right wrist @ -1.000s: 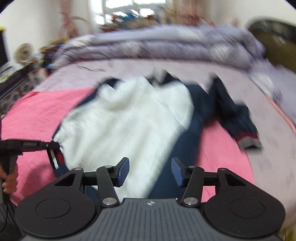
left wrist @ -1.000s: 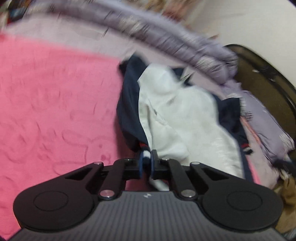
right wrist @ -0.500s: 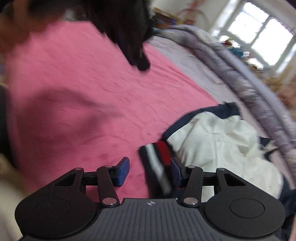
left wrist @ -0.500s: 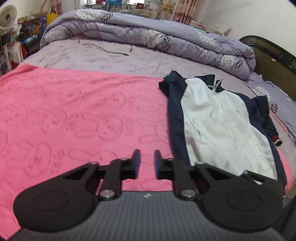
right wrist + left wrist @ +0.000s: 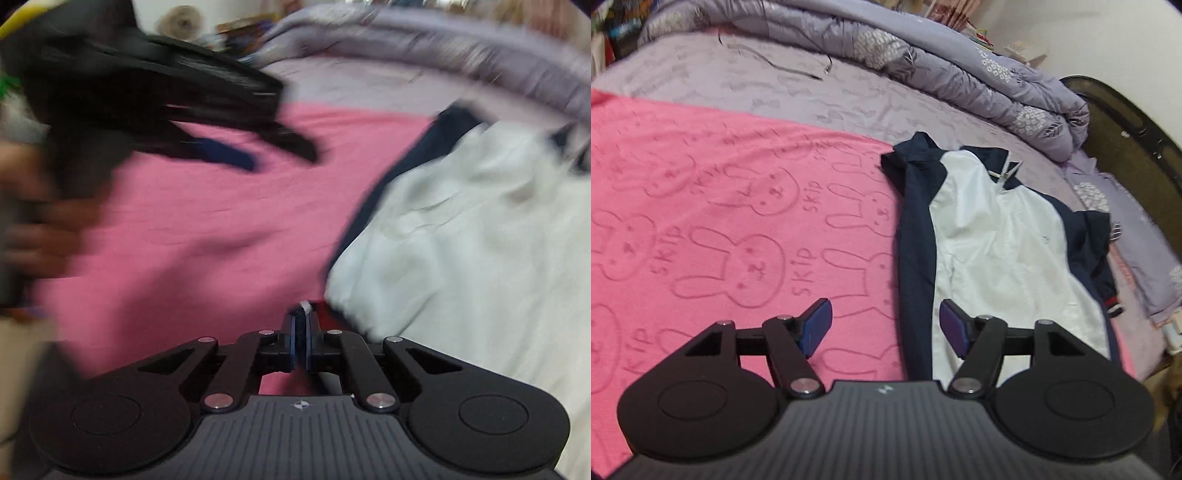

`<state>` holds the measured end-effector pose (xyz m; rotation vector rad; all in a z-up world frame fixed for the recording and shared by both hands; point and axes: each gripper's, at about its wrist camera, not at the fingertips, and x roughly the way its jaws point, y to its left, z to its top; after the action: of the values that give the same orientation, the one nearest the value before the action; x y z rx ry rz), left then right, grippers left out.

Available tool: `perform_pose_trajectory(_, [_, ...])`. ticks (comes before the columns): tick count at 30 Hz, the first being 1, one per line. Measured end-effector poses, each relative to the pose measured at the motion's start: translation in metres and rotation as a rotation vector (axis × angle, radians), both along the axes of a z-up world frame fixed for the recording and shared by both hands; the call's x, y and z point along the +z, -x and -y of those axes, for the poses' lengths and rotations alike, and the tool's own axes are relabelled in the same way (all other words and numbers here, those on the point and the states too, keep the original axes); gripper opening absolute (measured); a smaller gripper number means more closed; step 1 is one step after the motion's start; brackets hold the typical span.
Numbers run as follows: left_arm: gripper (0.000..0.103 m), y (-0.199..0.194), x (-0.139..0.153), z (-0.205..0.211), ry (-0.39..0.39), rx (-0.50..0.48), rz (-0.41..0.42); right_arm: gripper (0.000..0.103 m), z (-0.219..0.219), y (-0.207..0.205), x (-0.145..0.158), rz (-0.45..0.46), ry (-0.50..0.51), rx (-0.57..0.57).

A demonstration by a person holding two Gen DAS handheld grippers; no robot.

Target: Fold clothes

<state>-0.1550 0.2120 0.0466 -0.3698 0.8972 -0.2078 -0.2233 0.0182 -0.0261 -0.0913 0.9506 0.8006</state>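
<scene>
My left gripper (image 5: 885, 325) has just been opening; its jaws now stand wide apart with nothing between them, hovering at the bottom of the frame over the pink blanket (image 5: 720, 221) and the jacket's dark edge. The jacket (image 5: 993, 251), white with navy sides, lies flat on the right half of that view, collar toward the top. My right gripper (image 5: 301, 332) has just been closing and now pinches the jacket's red-and-white striped hem at the bottom centre of its blurred view. The lilac quilt (image 5: 960, 62) is bunched along the top.
</scene>
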Motion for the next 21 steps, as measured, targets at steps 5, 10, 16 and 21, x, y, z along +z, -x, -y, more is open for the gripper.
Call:
perform_pose_trajectory(5, [0.089,-0.024,-0.028,0.017,0.009,-0.018,-0.053,0.007,-0.001,0.046,0.023,0.148,0.008,0.17])
perform_pose_trajectory(10, [0.1,-0.062,-0.061,0.05,-0.131,0.025,-0.113,0.045,0.084,0.012,0.032,0.236,0.063,-0.194])
perform_pose_trajectory(16, [0.082,-0.078,-0.073,0.089,-0.285,0.015,-0.064,0.081,0.217,-0.032,0.015,0.264,0.225,-0.693])
perform_pose_trajectory(21, [0.001,-0.064,-0.058,0.079,-0.194,0.045,-0.075,0.062,0.257,-0.065,-0.042,0.012,0.189,-0.776])
